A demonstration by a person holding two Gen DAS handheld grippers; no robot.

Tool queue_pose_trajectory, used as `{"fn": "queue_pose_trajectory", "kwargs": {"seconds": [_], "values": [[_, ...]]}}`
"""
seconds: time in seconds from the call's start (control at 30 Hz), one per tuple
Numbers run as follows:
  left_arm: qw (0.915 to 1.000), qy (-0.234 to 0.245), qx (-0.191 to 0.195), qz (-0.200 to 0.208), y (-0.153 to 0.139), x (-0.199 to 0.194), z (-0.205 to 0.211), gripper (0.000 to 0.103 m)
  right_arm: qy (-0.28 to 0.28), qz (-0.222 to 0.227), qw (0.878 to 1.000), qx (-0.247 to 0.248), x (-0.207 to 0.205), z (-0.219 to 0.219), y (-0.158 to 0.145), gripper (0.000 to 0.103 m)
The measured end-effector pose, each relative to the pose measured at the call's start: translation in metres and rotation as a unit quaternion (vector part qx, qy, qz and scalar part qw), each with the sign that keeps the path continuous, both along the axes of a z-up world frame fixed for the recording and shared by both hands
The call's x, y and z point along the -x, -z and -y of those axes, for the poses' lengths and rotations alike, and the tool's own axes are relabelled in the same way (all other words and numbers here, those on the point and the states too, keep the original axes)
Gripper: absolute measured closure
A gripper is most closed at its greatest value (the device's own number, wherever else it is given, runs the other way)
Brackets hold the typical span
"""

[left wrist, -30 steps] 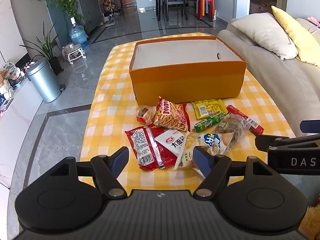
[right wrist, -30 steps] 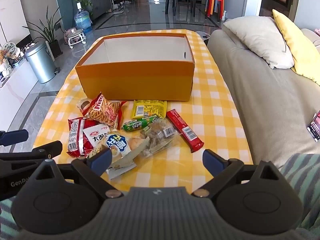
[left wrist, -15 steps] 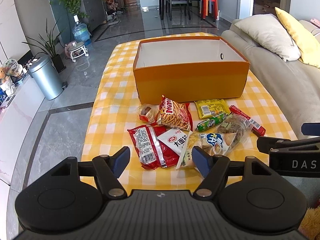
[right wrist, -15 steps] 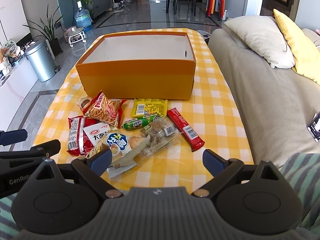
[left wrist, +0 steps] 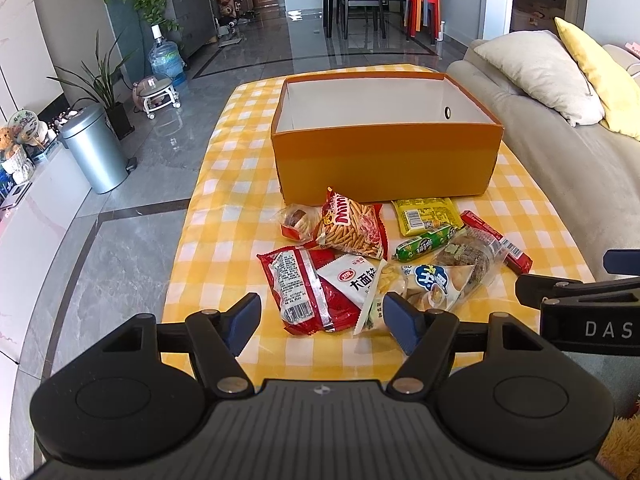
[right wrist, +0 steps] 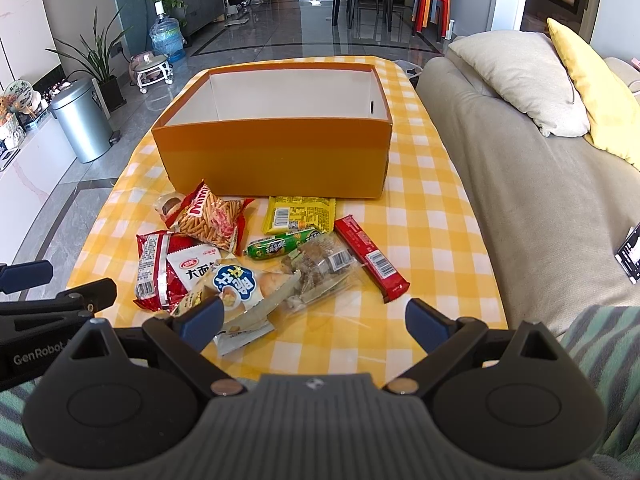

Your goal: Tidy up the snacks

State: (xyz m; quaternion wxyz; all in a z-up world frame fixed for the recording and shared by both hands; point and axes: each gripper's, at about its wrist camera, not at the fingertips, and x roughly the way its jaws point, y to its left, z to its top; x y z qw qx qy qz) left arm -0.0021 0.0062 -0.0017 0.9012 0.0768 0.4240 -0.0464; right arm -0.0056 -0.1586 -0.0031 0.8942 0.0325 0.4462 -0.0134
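An open orange box (left wrist: 384,160) (right wrist: 276,152), white inside and empty as far as I see, stands on the yellow checked table. Several snack packs lie in front of it: a red noodle bag (left wrist: 312,284) (right wrist: 164,264), a Mimi stick bag (left wrist: 352,228) (right wrist: 212,220), a yellow packet (left wrist: 426,216) (right wrist: 300,214), a green sausage (left wrist: 424,244) (right wrist: 280,244), a red bar (left wrist: 496,246) (right wrist: 370,258) and a clear cracker bag (right wrist: 320,272). My left gripper (left wrist: 322,322) is open over the red bag's near end. My right gripper (right wrist: 312,322) is open, wider, near the table's front edge.
A grey sofa (right wrist: 520,152) with beige and yellow cushions runs along the right of the table. A metal bin (left wrist: 94,148), plants and a water bottle stand on the floor to the left. A dining table with chairs is far behind.
Both grippers have edged slightly forward toward the snacks. The jaws kept their openings and no snack has moved.
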Motion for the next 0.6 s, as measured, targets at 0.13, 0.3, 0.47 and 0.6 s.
{"fn": "queue_pose_trajectory", "kwargs": {"seconds": [0.13, 0.3, 0.47, 0.6], "values": [[1.0, 0.001, 0.001, -0.002, 0.0001, 0.001, 0.0009, 0.021, 0.0, 0.0, 1.0, 0.0, -0.0006, 0.0001, -0.0001, 0.009], [1.0, 0.001, 0.003, -0.003, 0.0001, 0.0014, 0.0012, 0.021, 0.0, -0.001, 1.0, 0.001, -0.0005, 0.0006, 0.0008, 0.009], [1.0, 0.001, 0.003, -0.005, 0.0004, 0.0017, 0.0017, 0.021, 0.0, -0.001, 1.0, 0.001, -0.0011, 0.0006, 0.0004, 0.009], [1.0, 0.001, 0.003, -0.005, 0.0004, 0.0017, 0.0017, 0.021, 0.0, -0.001, 1.0, 0.001, 0.0001, 0.0002, 0.001, 0.009]]}}
